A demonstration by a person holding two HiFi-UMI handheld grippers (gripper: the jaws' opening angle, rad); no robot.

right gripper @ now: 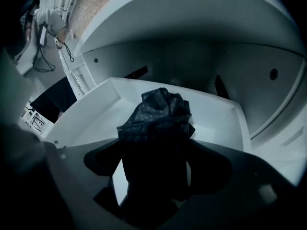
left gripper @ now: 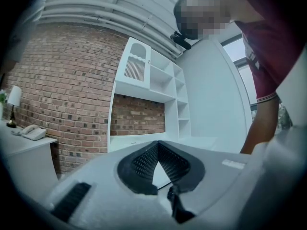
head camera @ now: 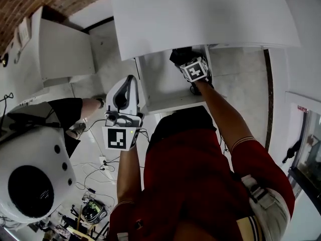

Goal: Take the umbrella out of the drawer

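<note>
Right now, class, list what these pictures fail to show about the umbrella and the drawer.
- Lower end of the umbrella: right gripper view, lost in shadow between the jaws of the right tool.
- Most of the umbrella: head view, covered by the right tool's marker cube.
- Back of the drawer: head view, under the white top.

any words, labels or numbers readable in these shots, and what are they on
No text can be read in any view.
Small label on the left gripper: too blurred to read.
Red-topped sign at the head view's right edge: too small to read.
Left marker cube and right marker cube: black-and-white squares only, no letters.
</note>
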